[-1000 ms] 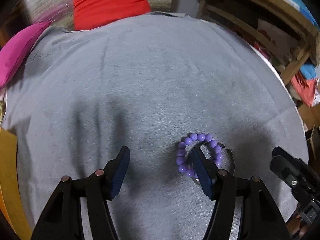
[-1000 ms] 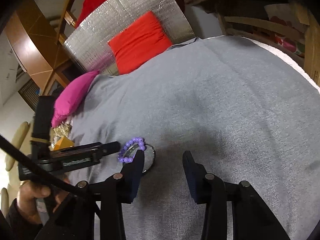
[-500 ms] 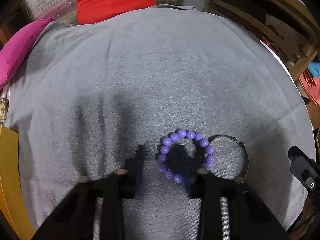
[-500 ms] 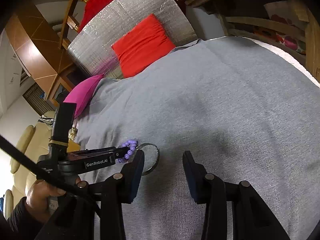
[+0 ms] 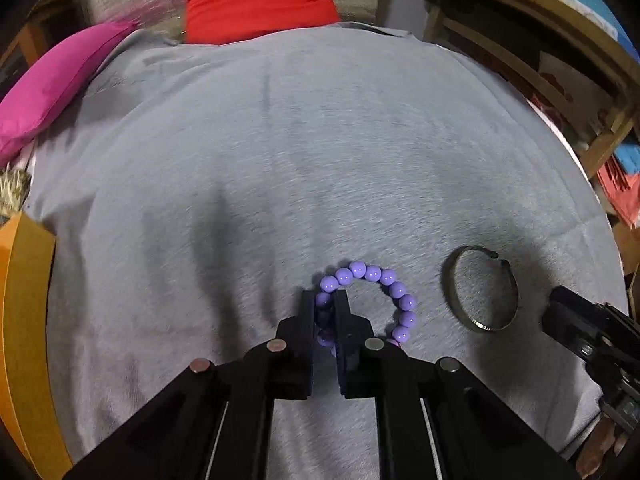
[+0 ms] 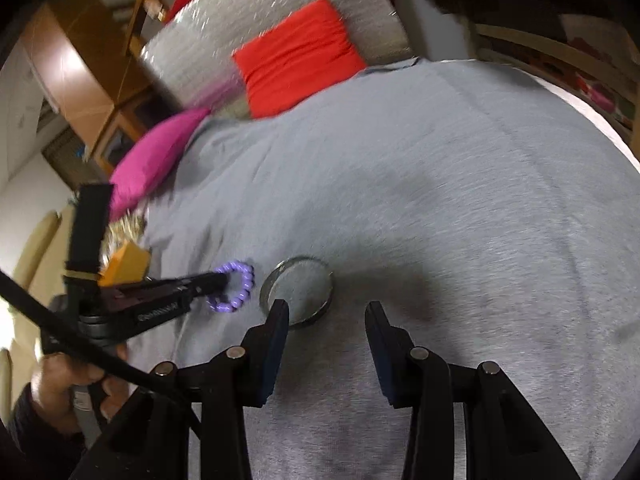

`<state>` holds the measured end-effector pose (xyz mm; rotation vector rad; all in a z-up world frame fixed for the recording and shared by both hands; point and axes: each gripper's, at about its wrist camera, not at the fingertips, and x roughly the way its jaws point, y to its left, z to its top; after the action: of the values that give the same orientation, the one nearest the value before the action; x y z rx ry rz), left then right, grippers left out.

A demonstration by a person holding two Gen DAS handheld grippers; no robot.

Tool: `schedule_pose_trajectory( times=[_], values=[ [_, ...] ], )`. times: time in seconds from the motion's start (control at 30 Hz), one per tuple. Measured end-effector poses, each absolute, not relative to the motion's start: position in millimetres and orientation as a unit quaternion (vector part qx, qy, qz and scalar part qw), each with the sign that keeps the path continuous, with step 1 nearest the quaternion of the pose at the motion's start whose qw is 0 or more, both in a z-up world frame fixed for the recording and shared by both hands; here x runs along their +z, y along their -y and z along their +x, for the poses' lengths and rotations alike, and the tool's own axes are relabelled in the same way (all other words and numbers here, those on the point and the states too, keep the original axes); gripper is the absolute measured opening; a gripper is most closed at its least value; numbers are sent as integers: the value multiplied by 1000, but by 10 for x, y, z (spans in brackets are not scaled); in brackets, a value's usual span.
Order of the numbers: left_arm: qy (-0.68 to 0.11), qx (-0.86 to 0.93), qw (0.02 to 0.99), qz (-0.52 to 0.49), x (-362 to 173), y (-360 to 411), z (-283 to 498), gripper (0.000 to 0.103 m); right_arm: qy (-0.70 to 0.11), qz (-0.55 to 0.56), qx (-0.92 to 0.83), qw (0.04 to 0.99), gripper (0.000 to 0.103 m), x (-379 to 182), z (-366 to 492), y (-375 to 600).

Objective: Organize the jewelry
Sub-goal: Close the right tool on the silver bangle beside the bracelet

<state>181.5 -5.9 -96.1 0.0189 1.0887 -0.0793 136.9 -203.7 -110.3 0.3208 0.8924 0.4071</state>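
Left gripper (image 5: 325, 304) clamps the purple bead bracelet (image 5: 394, 292) at lower centre; right gripper (image 6: 326, 312) stands half-open, empty, beside the metal bangle (image 6: 297, 291).

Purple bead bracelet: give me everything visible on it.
The purple bead bracelet is a closed loop of round, glossy lilac beads that look like plastic, strung close together. It lies roughly flat on the grey cloth. The left tool has just closed and is shut on the loop's left side, one finger inside the ring and one outside. A silver bangle lies to its right, apart from it. The right tool hovers open near the bangle and touches no beads.
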Motion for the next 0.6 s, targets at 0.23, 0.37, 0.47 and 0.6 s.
schedule_pose_trajectory(
  times=[0.23, 0.37, 0.47, 0.6],
  values=[
    [-516, -37, 855, -16, -1035, -65, 1690, 9, -491, 98, 170, 849, 20, -1239, 1674, 1722],
    [-514, -44, 856, -34, -1033, -105, 1650, 9, -509, 54, 170, 842, 2, -1232, 1709, 1597],
    [-504, -47, 862, -36, -948, -189, 1569, 9, -501, 57, 168, 847, 2, -1183, 1657, 1617],
    [-490, -43, 870, -44, -814, -295, 1410, 9, -483, 81, 168, 855, 2, -1108, 1541, 1713]
  ],
)
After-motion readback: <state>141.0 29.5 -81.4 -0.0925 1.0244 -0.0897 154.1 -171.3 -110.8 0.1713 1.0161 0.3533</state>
